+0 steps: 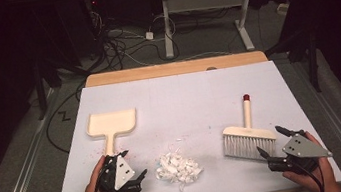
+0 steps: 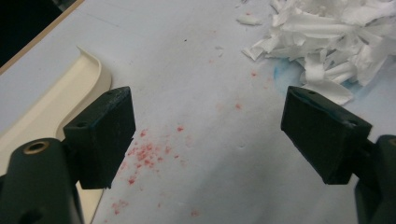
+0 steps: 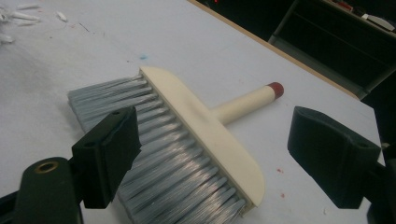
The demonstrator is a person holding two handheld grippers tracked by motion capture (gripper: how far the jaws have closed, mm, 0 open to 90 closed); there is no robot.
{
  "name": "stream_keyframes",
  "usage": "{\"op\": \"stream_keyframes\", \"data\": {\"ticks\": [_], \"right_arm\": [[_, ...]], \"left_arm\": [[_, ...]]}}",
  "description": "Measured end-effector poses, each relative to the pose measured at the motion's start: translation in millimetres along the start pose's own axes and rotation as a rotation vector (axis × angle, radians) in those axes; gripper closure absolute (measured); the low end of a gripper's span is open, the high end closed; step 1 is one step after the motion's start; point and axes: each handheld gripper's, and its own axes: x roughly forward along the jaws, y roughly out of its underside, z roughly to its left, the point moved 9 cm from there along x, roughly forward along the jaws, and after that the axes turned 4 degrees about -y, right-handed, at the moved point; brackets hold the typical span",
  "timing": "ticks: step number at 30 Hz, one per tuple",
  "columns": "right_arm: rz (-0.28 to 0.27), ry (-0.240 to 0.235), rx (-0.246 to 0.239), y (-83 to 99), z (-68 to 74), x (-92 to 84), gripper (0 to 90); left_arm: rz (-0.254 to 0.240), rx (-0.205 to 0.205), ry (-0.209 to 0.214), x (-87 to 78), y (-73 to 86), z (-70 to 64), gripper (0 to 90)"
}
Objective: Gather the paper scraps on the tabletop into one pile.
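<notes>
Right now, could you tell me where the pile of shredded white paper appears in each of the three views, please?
High view: the paper pile lies low centre, between the dustpan and the brush.
Left gripper view: top right corner, beyond the open jaws.
Right gripper view: a few stray scraps at the top left edge; the pile itself cannot be told.
Shared landmark: the white table cover.

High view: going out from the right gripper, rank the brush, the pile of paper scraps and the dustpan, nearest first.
Measured from the right gripper:
1. Brush: just to its left, bristles almost at the jaw tips.
2. Pile of paper scraps: mid-table near the front edge, between the two grippers.
3. Dustpan: far left side, beyond the pile, its handle pointing toward the left gripper.
</notes>
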Motion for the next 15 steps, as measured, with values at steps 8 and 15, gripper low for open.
{"op": "stream_keyframes", "data": {"ticks": [8, 15], "right_arm": [[-0.004, 0.002, -0.008, -1.7, 1.3, -0.6, 17.7], [-0.004, 0.002, -0.01, -2.3, 1.6, -0.1, 17.7]], "left_arm": [[0.001, 0.006, -0.002, -1.3, 0.1, -1.2, 16.9], [0.006, 0.007, 0.0, -0.4, 0.5, -1.7, 16.9]]}}
